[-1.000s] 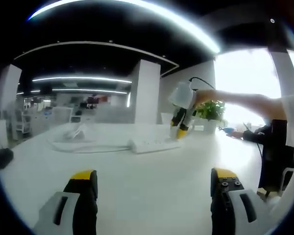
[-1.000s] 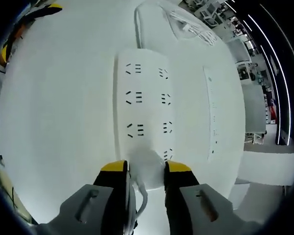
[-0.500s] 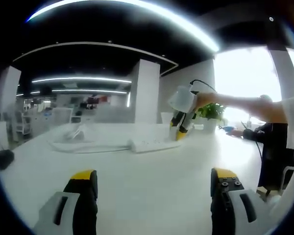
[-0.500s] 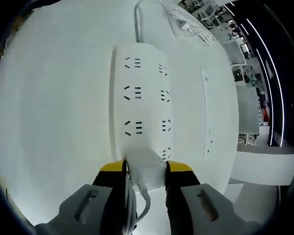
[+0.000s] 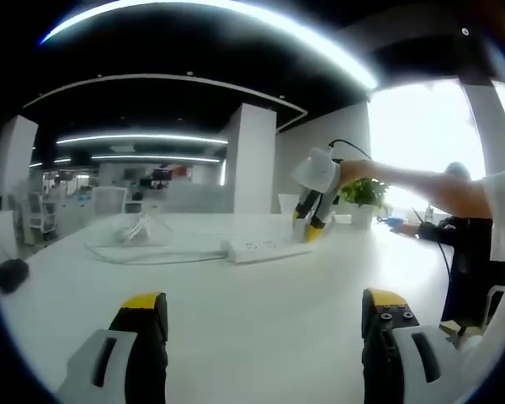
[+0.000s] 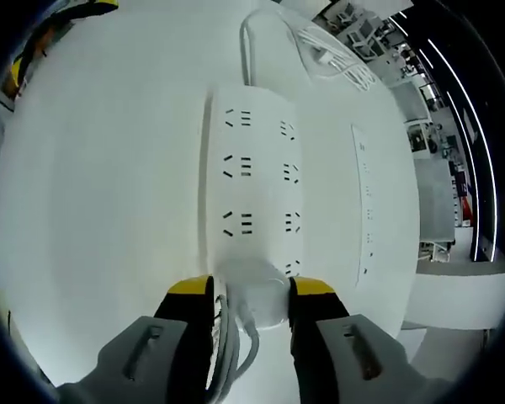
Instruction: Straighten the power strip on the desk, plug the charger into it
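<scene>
The charger [image 6: 254, 295] sits pinched between my right gripper's [image 6: 251, 296] jaws at the near end of the strip [image 6: 251, 189], its cord now bunched thicker by the left jaw than before. My left gripper [image 5: 261, 313] hovers spread over the white desk [image 5: 261, 286], the strip well ahead. Behind it, a dim office.

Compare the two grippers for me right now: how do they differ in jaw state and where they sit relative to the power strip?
The right gripper is shut on the white charger; the left gripper is open and holds nothing. The right one sits at the near end of the power strip, pointing down at it; the left one hangs back over bare desk, with the strip well ahead. Both have yellow-tipped black jaws.
</scene>
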The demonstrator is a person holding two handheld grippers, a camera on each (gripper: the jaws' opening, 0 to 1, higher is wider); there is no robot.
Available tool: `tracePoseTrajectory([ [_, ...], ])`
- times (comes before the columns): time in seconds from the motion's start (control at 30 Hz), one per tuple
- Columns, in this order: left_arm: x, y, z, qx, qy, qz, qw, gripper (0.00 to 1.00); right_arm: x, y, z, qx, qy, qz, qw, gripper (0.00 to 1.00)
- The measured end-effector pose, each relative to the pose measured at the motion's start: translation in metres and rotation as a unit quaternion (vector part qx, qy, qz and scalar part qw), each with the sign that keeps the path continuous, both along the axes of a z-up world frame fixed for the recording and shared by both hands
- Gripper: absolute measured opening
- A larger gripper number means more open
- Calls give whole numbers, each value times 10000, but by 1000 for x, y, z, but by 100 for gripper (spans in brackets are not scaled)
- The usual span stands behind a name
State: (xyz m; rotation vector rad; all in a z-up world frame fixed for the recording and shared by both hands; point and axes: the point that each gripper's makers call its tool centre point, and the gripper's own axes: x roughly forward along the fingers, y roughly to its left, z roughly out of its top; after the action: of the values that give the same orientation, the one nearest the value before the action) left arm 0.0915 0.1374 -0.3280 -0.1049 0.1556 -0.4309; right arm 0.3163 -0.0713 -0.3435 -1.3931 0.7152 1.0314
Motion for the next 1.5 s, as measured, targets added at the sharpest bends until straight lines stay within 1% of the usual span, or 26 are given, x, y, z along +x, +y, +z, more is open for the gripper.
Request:
tracePoseTrajectory([
  [0.07, 0, 2, -1, 11, 9, 14, 10000, 98, -2, 0, -4, -53, 2, 169, 9998, 42],
  [0.17, 0, 3, 0, -12, -5, 29, 10000, 98, -1, 1, -6, -35, -15, 215, 9998, 56],
  [0.2, 0, 3, 0, -9, -11, 31, 10000, 98, 0, 1, -7, -8, 3, 194, 9998, 59],
  [0.33, 1, 3, -1, -24, 4, 33, 10000, 98, -1, 3, -7, 71, 49, 207, 9997, 62],
  [0.43, 2, 2, 0, -19, -10, 21, 10000, 98, -2, 7, -8, 210, 108, 225, 9995, 69],
  [0.5, 3, 1, 1, -23, -21, 8, 10000, 98, -4, 8, -8, 244, 157, 226, 9993, 72],
  [0.57, 4, 0, 1, -14, -26, -7, 10000, 98, -4, 9, -9, 283, 167, 249, 9992, 77],
  [0.63, 5, -1, 1, -16, -29, -19, 10000, 99, -4, 9, -9, 297, 157, 288, 9990, 86],
  [0.73, 6, -3, 2, -6, -45, -36, 10000, 99, -3, 10, -8, 369, 185, 266, 9988, 92],
  [0.83, 7, -4, 2, 0, -35, -42, 10000, 99, -4, 12, -7, 547, 239, 233, 9979, 100],
  [1.0, 9, -4, 2, 43, -38, -34, 10000, 99, -2, 10, -3, 680, 245, 227, 9971, 100],
  [1.07, 9, -4, 2, 48, -38, -29, 10000, 99, -1, 13, 0, 798, 201, 298, 9962, 100],
  [1.17, 9, -4, 2, 58, -39, -26, 10000, 99, -1, 16, 3, 1029, 219, 242, 9942, 100],
  [1.2, 9, -4, 2, 59, -35, -28, 10000, 99, -2, 22, 6, 1313, 284, 215, 9907, 100],
  [1.23, 9, -4, 2, 59, -34, -29, 10000, 99, -2, 23, 7, 1362, 295, 210, 9900, 100],
  [1.27, 9, -4, 2, 54, -35, -30, 10000, 99, -2, 25, 9, 1544, 346, 175, 9872, 100],
  [1.3, 9, -4, 2, 52, -34, -32, 10000, 99, -2, 26, 10, 1597, 351, 160, 9864, 100],
  [1.37, 8, -5, 1, 41, -27, -42, 10000, 99, -5, 30, 15, 1880, 371, 143, 9814, 100],
  [1.4, 8, -5, 0, 40, -19, -41, 10000, 99, -5, 30, 17, 1955, 386, 131, 9799, 100],
  [1.47, 8, -4, -1, 50, -7, -32, 10000, 99, -5, 34, 23, 2242, 397, 94, 9737, 100],
  [1.5, 8, -3, 0, 48, -11, -29, 10000, 99, -5, 34, 25, 2292, 407, 86, 9725, 100],
])
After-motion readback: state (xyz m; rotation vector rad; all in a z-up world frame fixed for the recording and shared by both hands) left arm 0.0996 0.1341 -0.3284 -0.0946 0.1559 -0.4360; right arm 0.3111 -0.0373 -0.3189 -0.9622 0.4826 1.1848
